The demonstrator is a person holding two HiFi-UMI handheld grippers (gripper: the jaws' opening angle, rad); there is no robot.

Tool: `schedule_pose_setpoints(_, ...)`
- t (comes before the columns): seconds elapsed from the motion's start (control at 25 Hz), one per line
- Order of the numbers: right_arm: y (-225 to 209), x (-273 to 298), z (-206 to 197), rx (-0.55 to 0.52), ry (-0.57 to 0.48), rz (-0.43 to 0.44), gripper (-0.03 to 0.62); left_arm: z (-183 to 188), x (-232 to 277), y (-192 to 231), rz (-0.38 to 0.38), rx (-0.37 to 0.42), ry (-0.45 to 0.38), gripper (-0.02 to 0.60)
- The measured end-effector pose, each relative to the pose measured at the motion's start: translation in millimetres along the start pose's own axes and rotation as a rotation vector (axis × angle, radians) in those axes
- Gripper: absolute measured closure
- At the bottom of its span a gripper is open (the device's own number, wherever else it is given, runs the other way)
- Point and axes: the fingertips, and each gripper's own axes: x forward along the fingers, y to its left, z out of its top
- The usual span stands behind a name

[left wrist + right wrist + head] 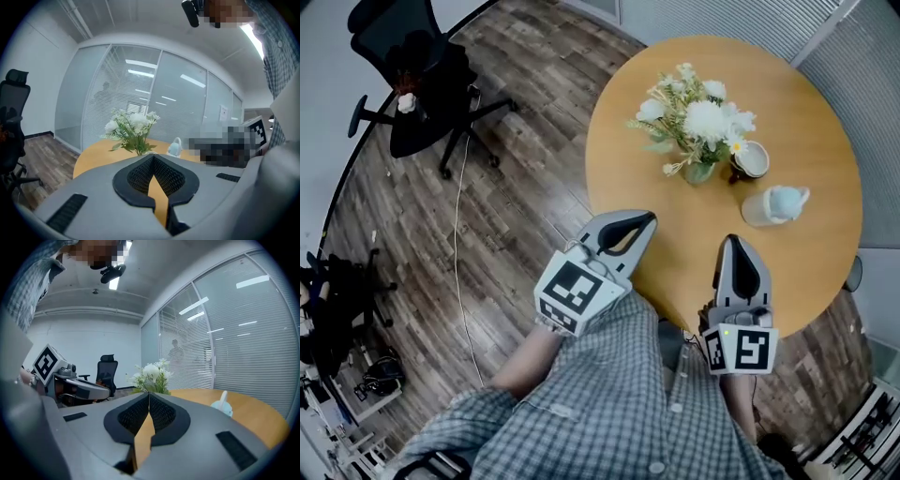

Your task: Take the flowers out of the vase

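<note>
Left gripper point(645, 222) and right gripper point(737, 246), jaws together and empty, near table point(806, 253) edge; flowers point(698, 122) in vase point(700, 172) beyond

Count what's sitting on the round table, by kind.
Bunch of flowers: 1
Vase: 1
Cups: 2, a white cup and a pale blue cup
Total on the table: 4
</note>
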Motion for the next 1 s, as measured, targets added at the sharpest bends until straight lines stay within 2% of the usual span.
schedule_pose_setpoints(0.2,-4,-5,-3,0.015,0.015,-0.074,0.583,-6,20,5,-0.054,0.024,0.026,0.574)
schedule_pose_setpoints(0.36,-10,-8,-8,0.026,0.031,-0.100,0.583,-10,39,6,-0.071,0.051,0.040,0.574)
schedule_pose_setpoints(0.8,-34,1,-18,0.023,0.061,-0.057,0.583,-29,97,11,-0.020,0.119,0.077,0.568)
schedule_pose_setpoints(1.0,-45,4,-21,0.030,0.072,-0.049,0.583,-54,129,19,-0.013,0.130,0.112,0.463)
